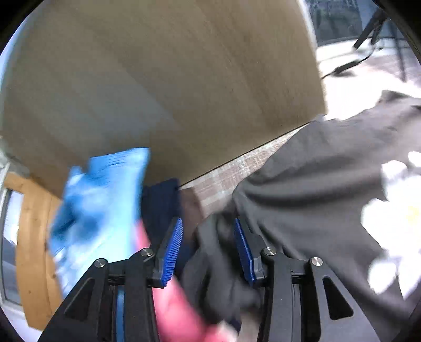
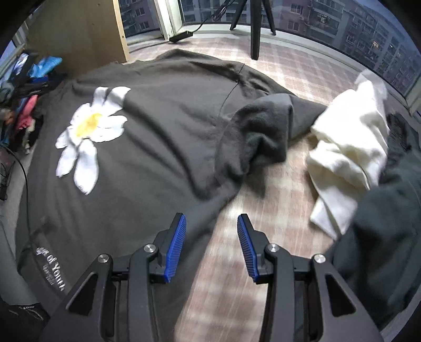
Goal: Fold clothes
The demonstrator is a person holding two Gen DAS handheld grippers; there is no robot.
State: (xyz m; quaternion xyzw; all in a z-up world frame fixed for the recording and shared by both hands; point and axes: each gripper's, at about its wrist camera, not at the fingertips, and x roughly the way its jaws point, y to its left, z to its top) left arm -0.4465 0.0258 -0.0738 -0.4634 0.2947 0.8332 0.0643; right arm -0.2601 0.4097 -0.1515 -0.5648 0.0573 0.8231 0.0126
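Surface: checked pink-and-white cloth point(image 2: 263, 205), spread flat under the garments; bare patch lay directly beneath the right gripper.
Background: tall windows point(image 2: 342, 23) with apartment blocks outside; black tripod legs point(image 2: 254, 29) near the glass; plain wooden panel point(image 1: 163, 86) filling most of the left wrist view.
Dark grey sweatshirt point(image 2: 163, 142): lay spread on the checked cloth, front up, white daisy print point(image 2: 89, 136) with yellow centre left of middle, white lettering near the hem at lower left.
Sleeve point(image 2: 257, 131): bunched and folded back on itself at the sweatshirt's right side, cuff end resting on the cloth.
Cream garment point(image 2: 347, 147): crumpled heap just right of the sleeve, touching a darker green-grey garment point(image 2: 381, 236) at the frame's right edge.
Side pile: blue garment point(image 1: 102, 205), pink piece point(image 1: 179, 302) and navy ribbed piece point(image 1: 160, 202) heaped at the sweatshirt's left edge; heavily blurred in the left wrist view.
Left gripper point(image 1: 208, 250): jaws apart, blue pads not pressing; fold of dark grey fabric sat between and below them, contact with the right pad not clear through the blur.
Right gripper point(image 2: 211, 244): jaws apart, nothing between them; left finger over the sweatshirt's edge, right finger over bare cloth.
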